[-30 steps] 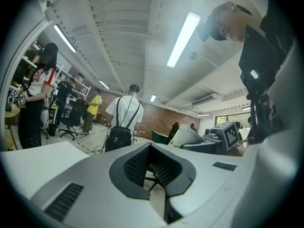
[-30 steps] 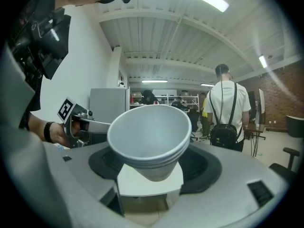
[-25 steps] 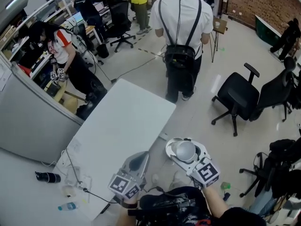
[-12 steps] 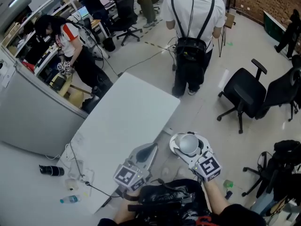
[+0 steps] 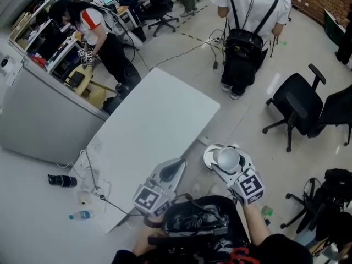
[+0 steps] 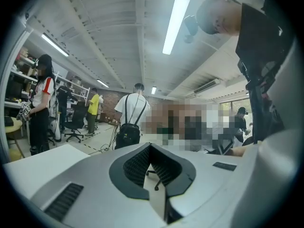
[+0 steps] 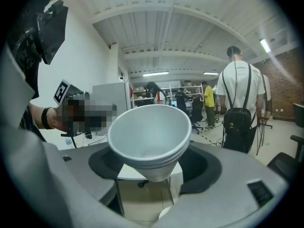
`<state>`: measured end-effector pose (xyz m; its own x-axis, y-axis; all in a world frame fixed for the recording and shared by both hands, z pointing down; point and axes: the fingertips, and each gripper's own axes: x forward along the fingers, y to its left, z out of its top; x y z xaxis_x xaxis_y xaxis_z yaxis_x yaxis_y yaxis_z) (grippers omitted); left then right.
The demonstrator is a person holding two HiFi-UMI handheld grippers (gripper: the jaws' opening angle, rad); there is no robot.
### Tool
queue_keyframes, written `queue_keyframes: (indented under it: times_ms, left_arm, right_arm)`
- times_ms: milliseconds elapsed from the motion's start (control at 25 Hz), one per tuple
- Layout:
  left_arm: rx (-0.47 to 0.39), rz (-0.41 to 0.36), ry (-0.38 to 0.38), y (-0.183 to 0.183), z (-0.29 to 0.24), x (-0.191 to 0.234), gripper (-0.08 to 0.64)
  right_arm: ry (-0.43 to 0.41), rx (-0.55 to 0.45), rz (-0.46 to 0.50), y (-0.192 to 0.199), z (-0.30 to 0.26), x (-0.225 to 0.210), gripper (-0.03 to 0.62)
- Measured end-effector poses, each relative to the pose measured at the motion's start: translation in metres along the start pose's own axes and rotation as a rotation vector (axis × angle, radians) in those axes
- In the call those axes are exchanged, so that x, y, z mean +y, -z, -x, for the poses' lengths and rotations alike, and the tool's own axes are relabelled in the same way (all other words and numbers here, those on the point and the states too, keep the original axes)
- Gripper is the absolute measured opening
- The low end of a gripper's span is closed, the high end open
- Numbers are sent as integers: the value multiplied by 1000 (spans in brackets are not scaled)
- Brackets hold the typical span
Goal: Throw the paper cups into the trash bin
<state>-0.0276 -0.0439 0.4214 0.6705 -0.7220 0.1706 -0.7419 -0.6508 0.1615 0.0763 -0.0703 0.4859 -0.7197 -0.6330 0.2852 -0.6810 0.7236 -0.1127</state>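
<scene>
right gripper (image 7: 152, 175) clamped on cup (image 7: 149, 137), off table's (image 5: 159, 125) right edge | left gripper (image 6: 151, 167) closed, empty | risk: grip sits low on tapered base, cup may slip; bin unseen, drop could miss

Left gripper (image 5: 171, 170) and right gripper (image 5: 228, 161) — pale grey shells, black-and-white marker cubes (image 5: 151, 198); dark top (image 5: 278, 253), red trim.

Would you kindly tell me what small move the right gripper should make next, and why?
I would not open the right gripper yet; turning to find the trash bin first seems best. Its jaws are closed on the stacked paper cups, it hangs over the floor beside the white table, and no bin shows in any view. Letting go here would likely just drop them.
</scene>
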Motion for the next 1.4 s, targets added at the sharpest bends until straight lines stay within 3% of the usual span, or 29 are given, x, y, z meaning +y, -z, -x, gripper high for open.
queue_keyframes:
  times_ms: [240,400,560,680,840,1160,1400]
  left_arm:
    - [24,38,-22,21,3,4,-8]
    - [44,23,-6,27,-5,5,-8]
    - [117,47,11,38,-16,4,-8]
    - [110,74,29,46,-22,6,-8]
    - [162,122,79,69,-42,8,-8]
    - [233,159,35,140,-71,31,-8]
    - [327,189,28,215,-69,45,-8]
  right_arm:
    - [-42,72,48,28,-11,5,344]
    - [-16,110,-6,63,-23,-3,344]
    - [-8,164,-60,110,-39,-19,344]
    - [13,195,-82,147,-58,-33,344]
    - [66,264,-103,209,-93,-69,344]
    - [90,371,-218,352,-159,-101,344]
    - [108,454,-304,457,-195,-116,344]
